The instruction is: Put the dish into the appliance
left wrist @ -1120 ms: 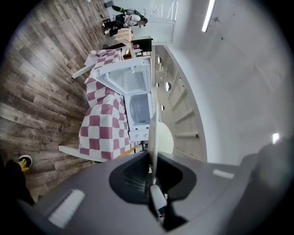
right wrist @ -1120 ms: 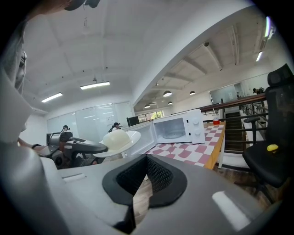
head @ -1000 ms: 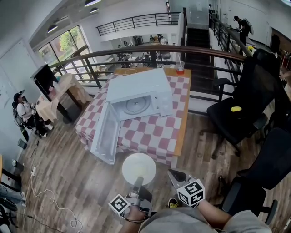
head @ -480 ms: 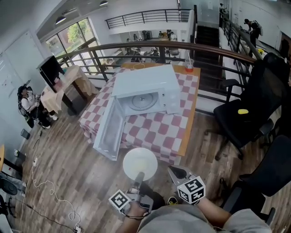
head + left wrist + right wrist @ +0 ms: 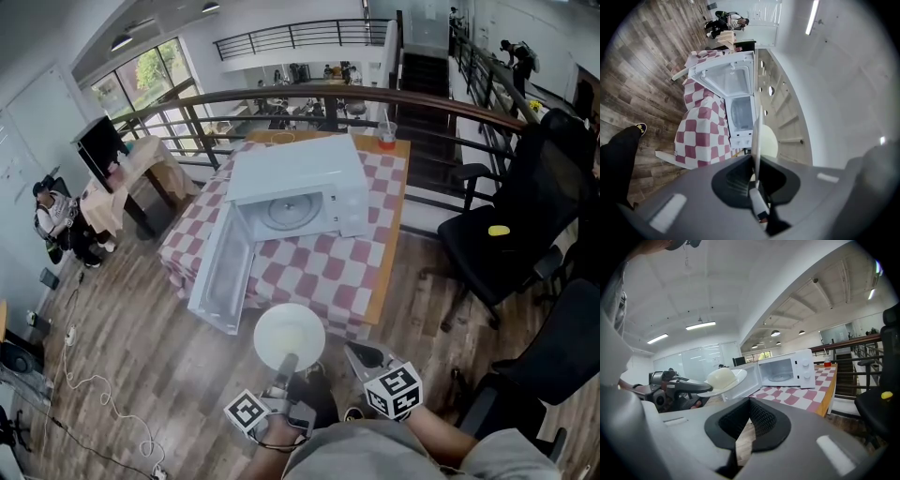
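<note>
My left claw is clamped on the near rim of the dish (edge-on between the jaws in the left gripper view). The dish sticks out ahead of the claw, roughly level, with a pale mound on it. It hangs over the floor, just short of the table. The microwave sits on the table beyond, door open. My right claw is alongside, pinched closed on nothing.

Office bldg mezzanine w/ swivel chairs, railing, stairs.
</note>
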`<action>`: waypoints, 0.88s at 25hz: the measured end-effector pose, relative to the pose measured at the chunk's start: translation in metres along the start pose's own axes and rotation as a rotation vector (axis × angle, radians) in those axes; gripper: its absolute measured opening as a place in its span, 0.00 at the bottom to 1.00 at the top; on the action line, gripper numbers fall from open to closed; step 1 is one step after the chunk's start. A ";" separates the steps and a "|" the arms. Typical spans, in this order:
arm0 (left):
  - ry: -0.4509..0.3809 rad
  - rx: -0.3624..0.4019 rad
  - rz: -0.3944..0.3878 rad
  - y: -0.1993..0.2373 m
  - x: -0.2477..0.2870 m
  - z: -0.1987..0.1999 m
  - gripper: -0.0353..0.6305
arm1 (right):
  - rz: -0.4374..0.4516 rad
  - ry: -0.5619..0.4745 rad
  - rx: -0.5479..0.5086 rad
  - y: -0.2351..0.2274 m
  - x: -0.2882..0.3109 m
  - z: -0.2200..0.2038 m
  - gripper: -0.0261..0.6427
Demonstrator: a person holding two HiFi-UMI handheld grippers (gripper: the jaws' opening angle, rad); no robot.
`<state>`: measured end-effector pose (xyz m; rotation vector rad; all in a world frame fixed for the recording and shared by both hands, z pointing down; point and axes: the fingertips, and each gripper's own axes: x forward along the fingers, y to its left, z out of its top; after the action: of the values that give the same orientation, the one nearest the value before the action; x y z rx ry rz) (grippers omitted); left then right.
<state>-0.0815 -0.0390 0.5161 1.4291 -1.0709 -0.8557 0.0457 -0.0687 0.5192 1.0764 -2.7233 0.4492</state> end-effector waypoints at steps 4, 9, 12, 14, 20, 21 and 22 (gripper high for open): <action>0.007 -0.010 -0.001 0.003 0.010 0.004 0.09 | -0.010 0.003 -0.003 -0.007 0.007 -0.001 0.04; 0.015 -0.012 0.004 0.007 0.022 0.013 0.09 | -0.021 0.003 -0.006 -0.014 0.018 0.004 0.04; 0.011 -0.005 -0.001 0.007 0.030 0.021 0.09 | -0.018 0.005 -0.010 -0.015 0.026 0.008 0.04; 0.013 -0.009 -0.005 0.006 0.035 0.023 0.09 | -0.016 0.007 -0.016 -0.017 0.030 0.009 0.04; 0.010 -0.024 -0.005 0.011 0.046 0.032 0.09 | -0.009 0.017 -0.018 -0.021 0.045 0.008 0.04; 0.008 -0.030 -0.003 0.012 0.048 0.034 0.09 | -0.009 0.019 -0.019 -0.021 0.048 0.008 0.04; 0.006 -0.032 -0.001 0.013 0.049 0.036 0.09 | -0.009 0.020 -0.020 -0.022 0.051 0.008 0.04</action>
<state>-0.1006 -0.0973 0.5271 1.4043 -1.0474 -0.8649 0.0236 -0.1190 0.5297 1.0726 -2.6989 0.4277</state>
